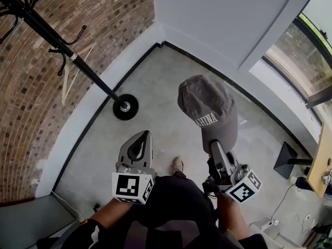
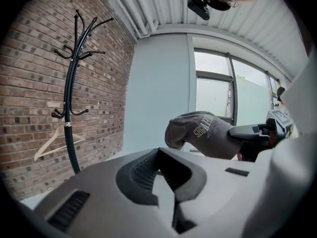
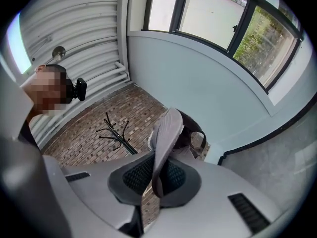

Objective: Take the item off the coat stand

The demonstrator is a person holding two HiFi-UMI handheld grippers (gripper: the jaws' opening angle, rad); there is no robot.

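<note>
1 grey cap (image 1: 205, 101) is clamped brim-first in the right gripper (image 1: 217, 148).

Grey concrete floor (image 1: 166, 87), edged far and left by a white skirting (image 1: 88, 123) with a dark strip. At far left, close to the brick wall (image 1: 31, 113): the coat stand (image 1: 88, 69), upright on its round black base (image 1: 125, 107). Near the middle, a shoe (image 1: 178, 165). At right, a black wedge-shaped foot (image 1: 285, 160) and a thin cable (image 1: 284, 198).

A pale wooden clothes hanger (image 1: 65, 90) hangs against the red brick wall (image 1: 31, 128); bare grey concrete floor (image 1: 166, 87) below.
</note>
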